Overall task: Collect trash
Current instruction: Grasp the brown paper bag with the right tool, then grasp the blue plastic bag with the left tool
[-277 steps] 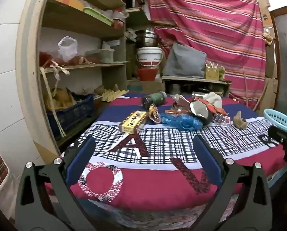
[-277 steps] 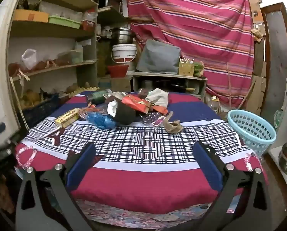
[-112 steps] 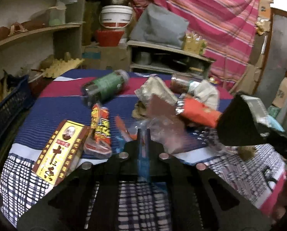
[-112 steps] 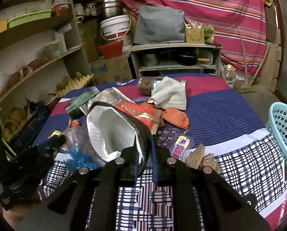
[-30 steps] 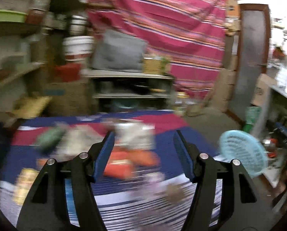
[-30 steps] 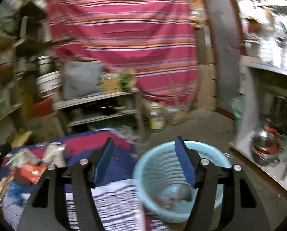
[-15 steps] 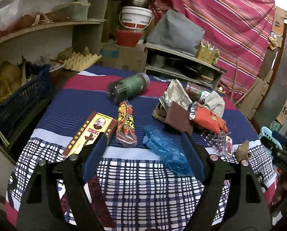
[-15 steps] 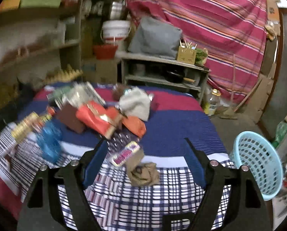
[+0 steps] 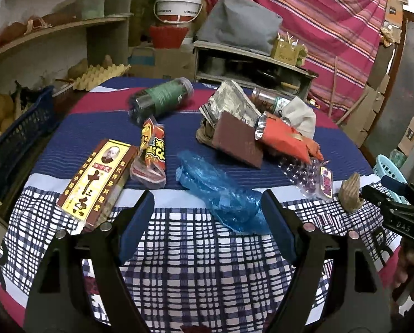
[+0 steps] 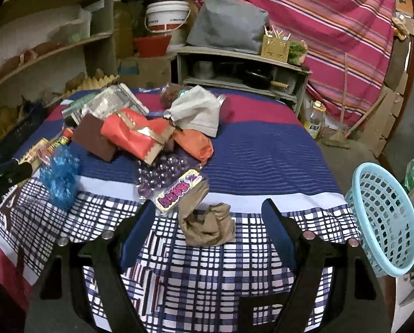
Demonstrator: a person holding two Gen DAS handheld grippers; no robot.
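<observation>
A cluttered storeroom's cloth-covered tabletop (image 9: 195, 252) still carries litter. Both grippers, back from the pale blue plastic basket (image 10: 384, 216), hang spread and empty: the left gripper (image 9: 207, 211) over a crumpled blue plastic bag (image 9: 220, 191), the right gripper (image 10: 207, 216) over a crumpled brown paper wad (image 10: 207, 224). More trash awaits collection.

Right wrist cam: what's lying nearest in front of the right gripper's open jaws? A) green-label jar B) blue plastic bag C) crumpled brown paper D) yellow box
C: the crumpled brown paper lies on the checked cloth just beyond the open right gripper, between its two fingers as that camera sees it, untouched.
</observation>
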